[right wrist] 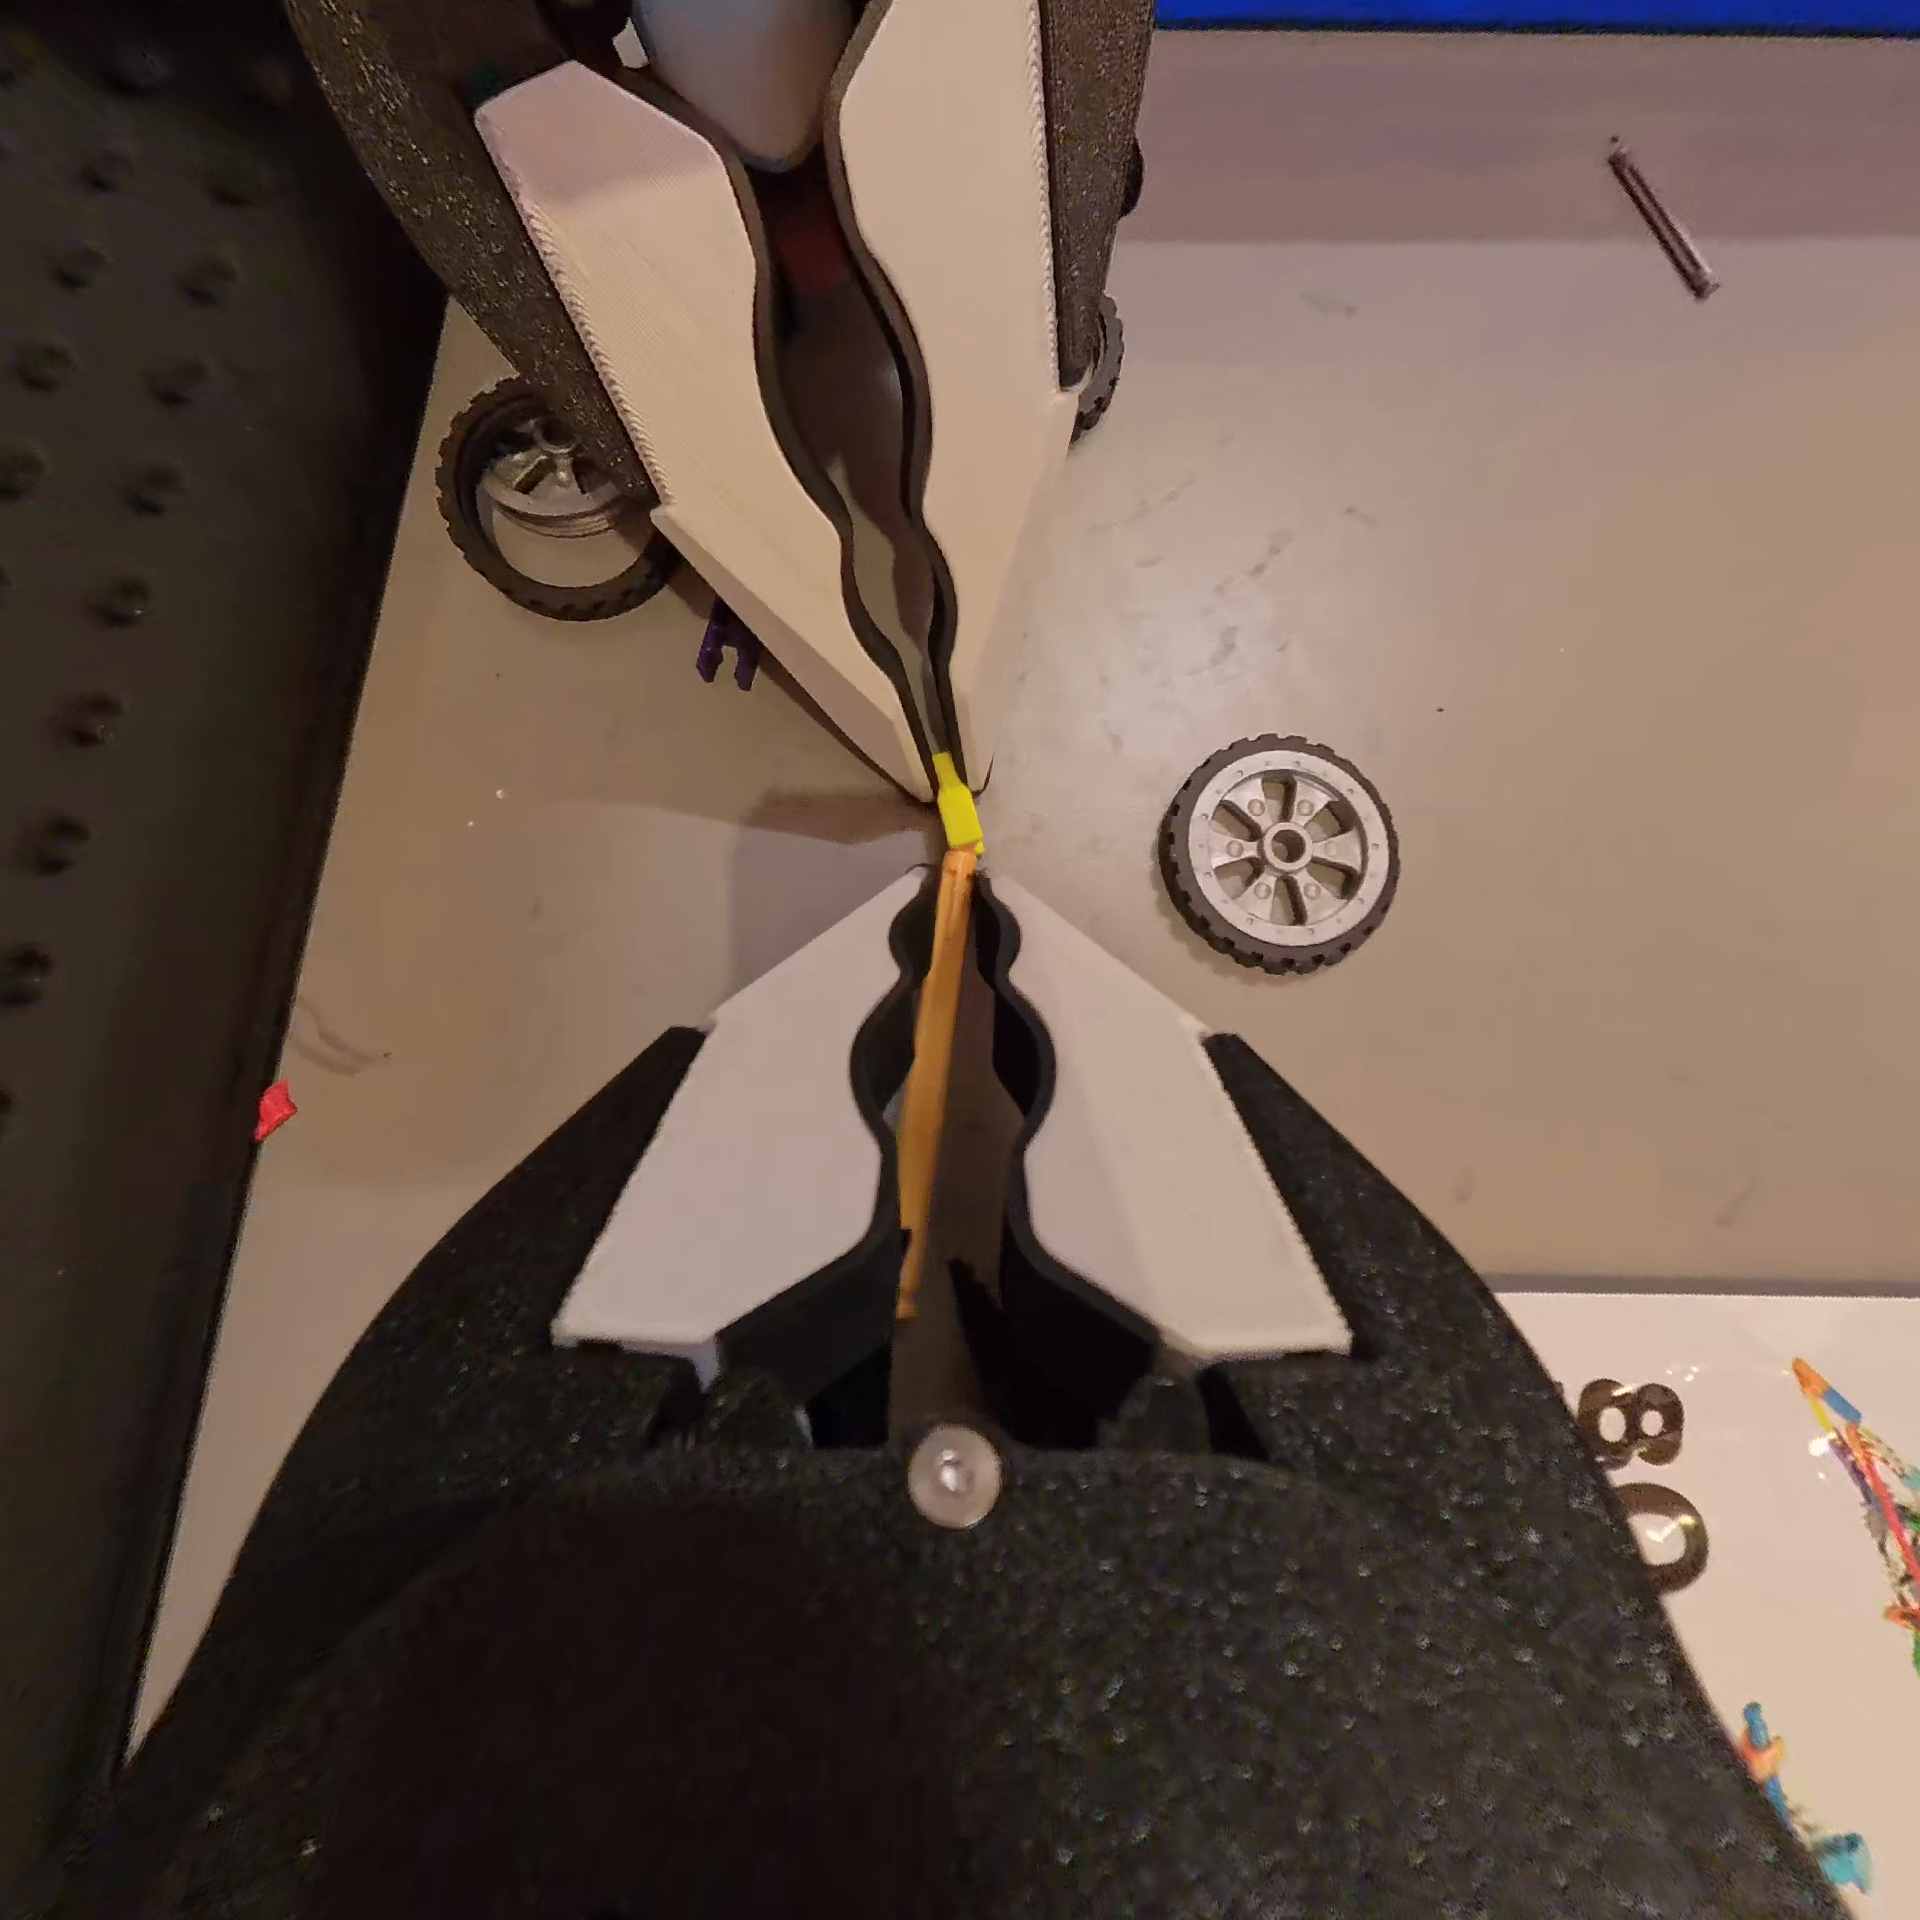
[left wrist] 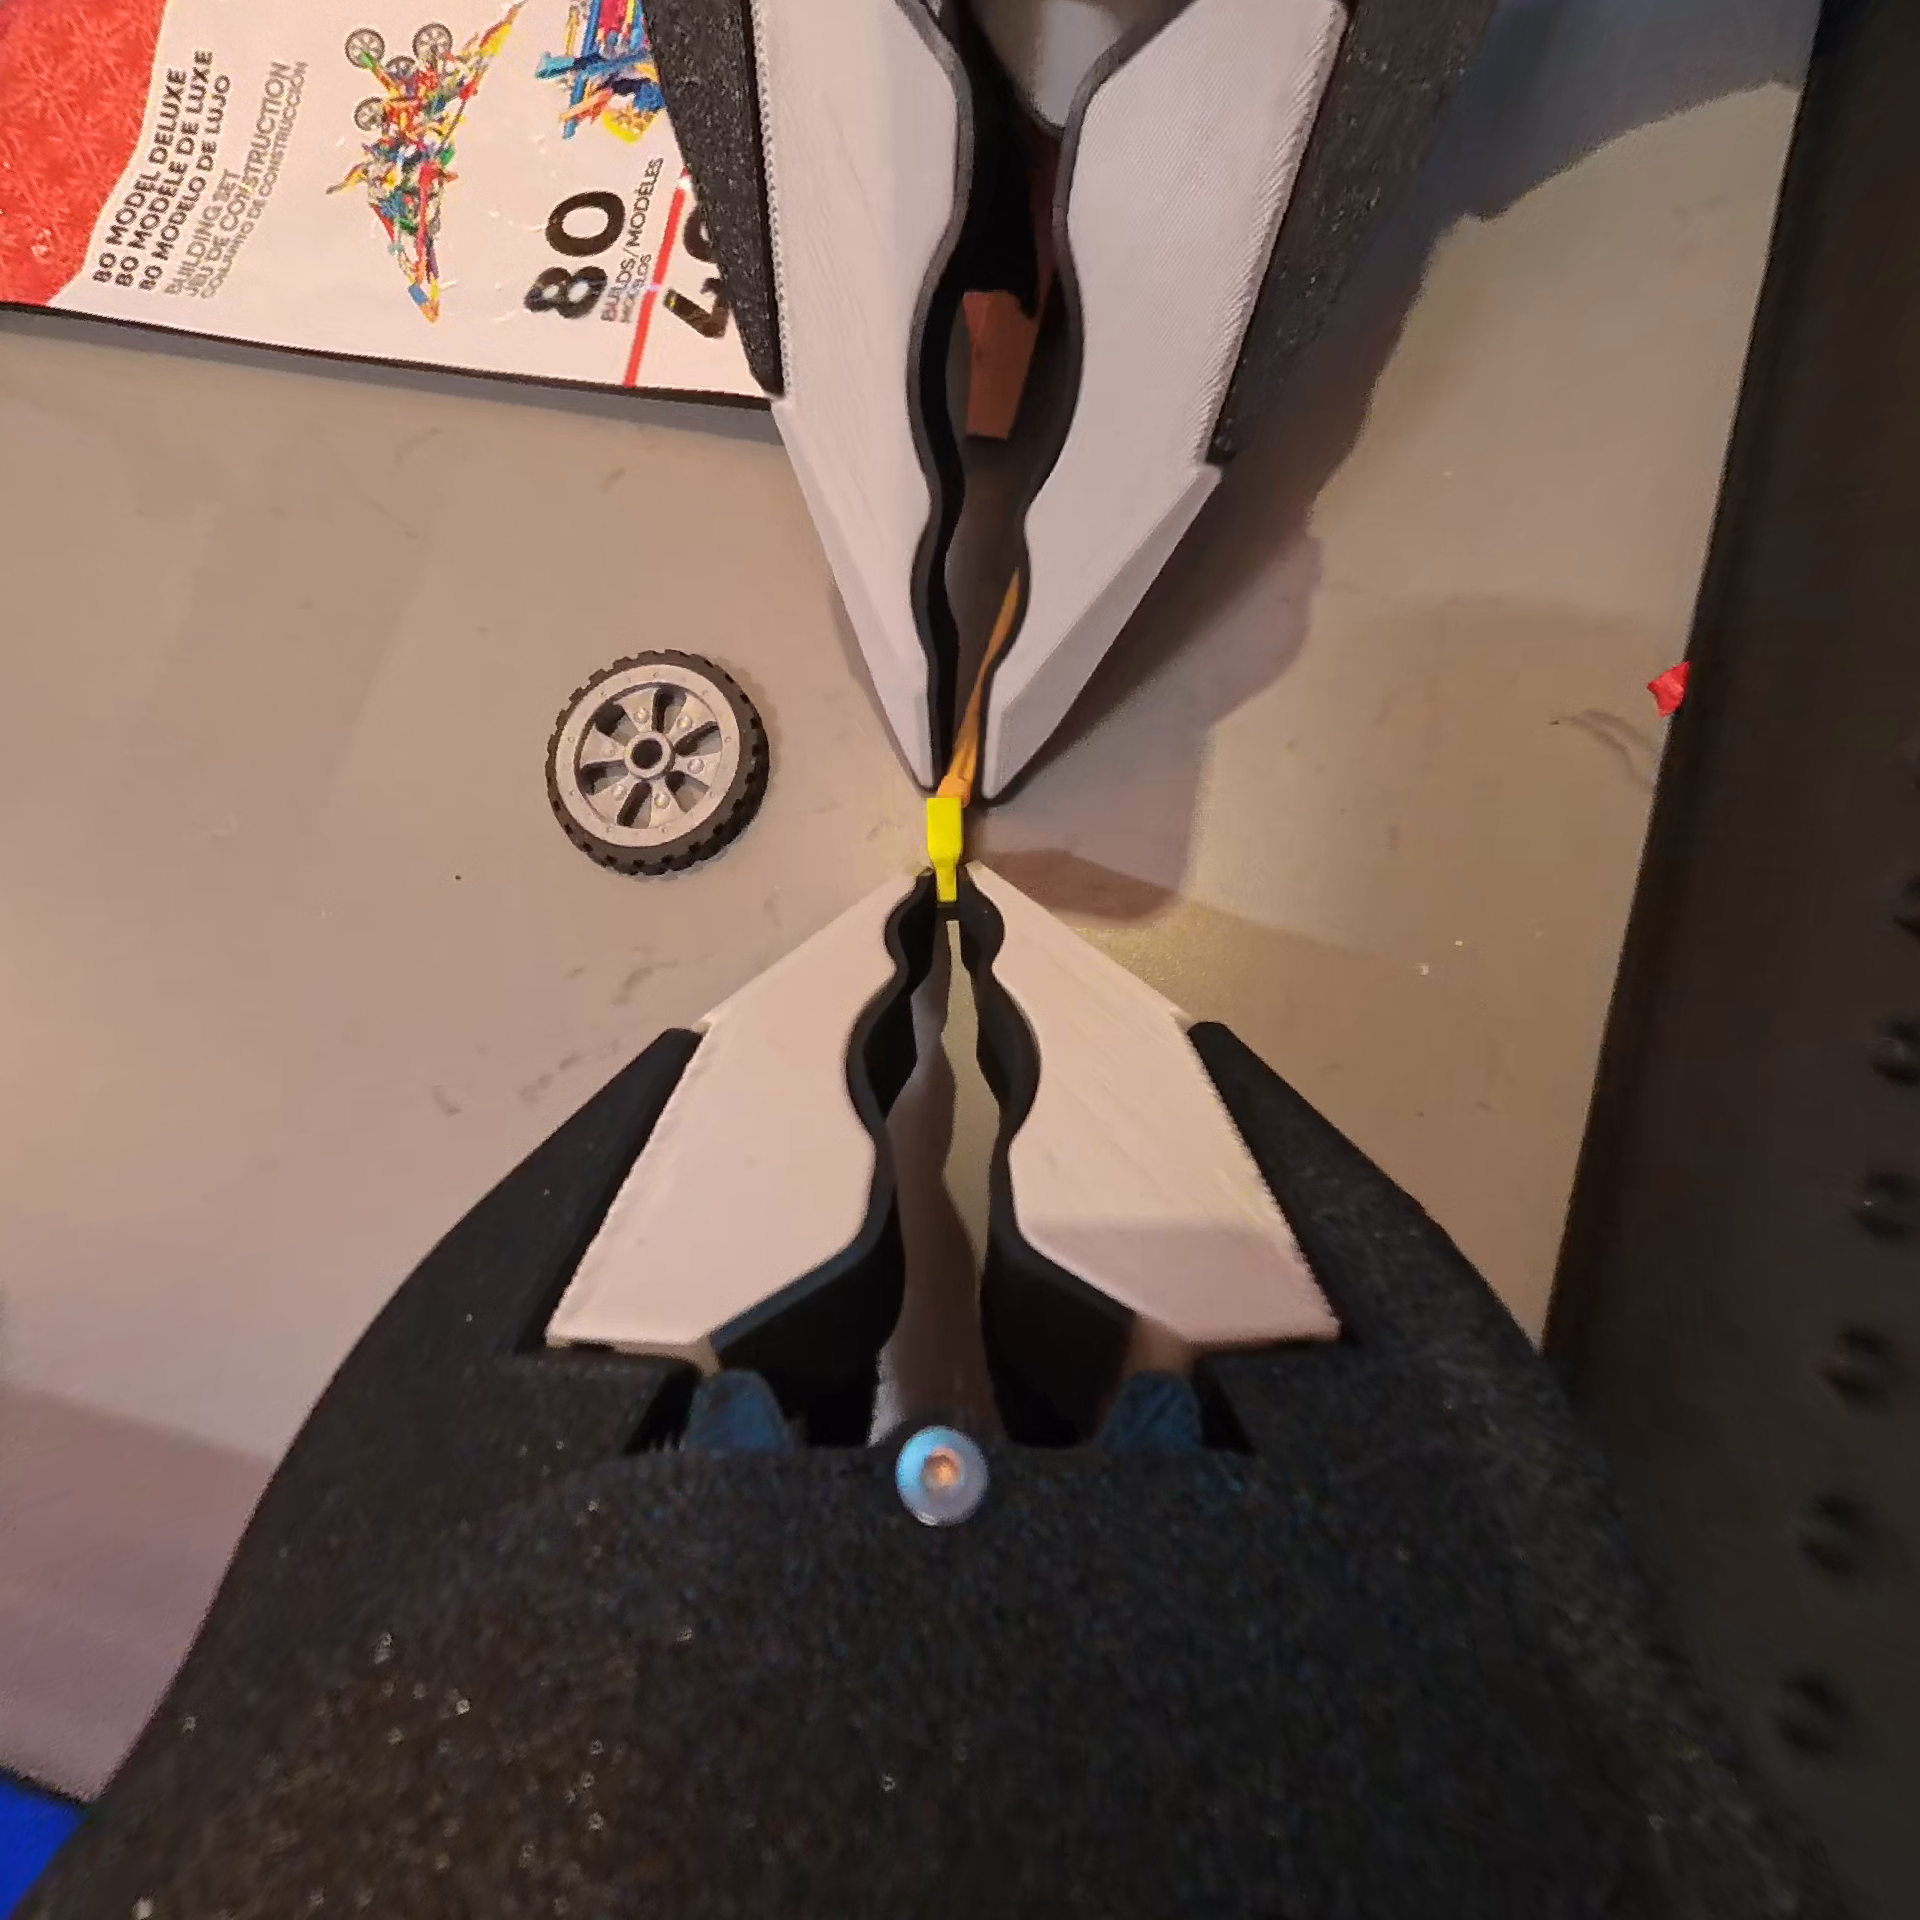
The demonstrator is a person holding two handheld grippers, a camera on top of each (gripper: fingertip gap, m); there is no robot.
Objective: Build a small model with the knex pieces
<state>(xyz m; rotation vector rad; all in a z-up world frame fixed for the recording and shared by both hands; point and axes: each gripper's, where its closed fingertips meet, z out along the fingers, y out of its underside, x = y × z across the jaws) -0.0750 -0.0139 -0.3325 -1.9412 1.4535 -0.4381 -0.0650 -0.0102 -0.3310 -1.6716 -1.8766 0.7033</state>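
Yellow connector (left wrist: 943,850) sits pinched in the left gripper (left wrist: 945,896), closed tip to tip against the right gripper (right wrist: 954,883), which clamps an orange rod (right wrist: 930,1081) lengthwise, seemingly aligning their ends. Beside both tips lies a wheel (left wrist: 658,764).

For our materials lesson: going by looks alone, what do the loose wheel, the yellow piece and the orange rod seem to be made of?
Wheel: likely a matte black rubbery tyre, with moulded tread blocks, on a silver-grey plastic hub with a dull sheen.
Yellow piece: probably glossy moulded plastic, with uniform bright colour and crisp edges. The left claw pinches it.
Orange rod: seemingly smooth plastic, thin and even-coloured. The right claw grips it.
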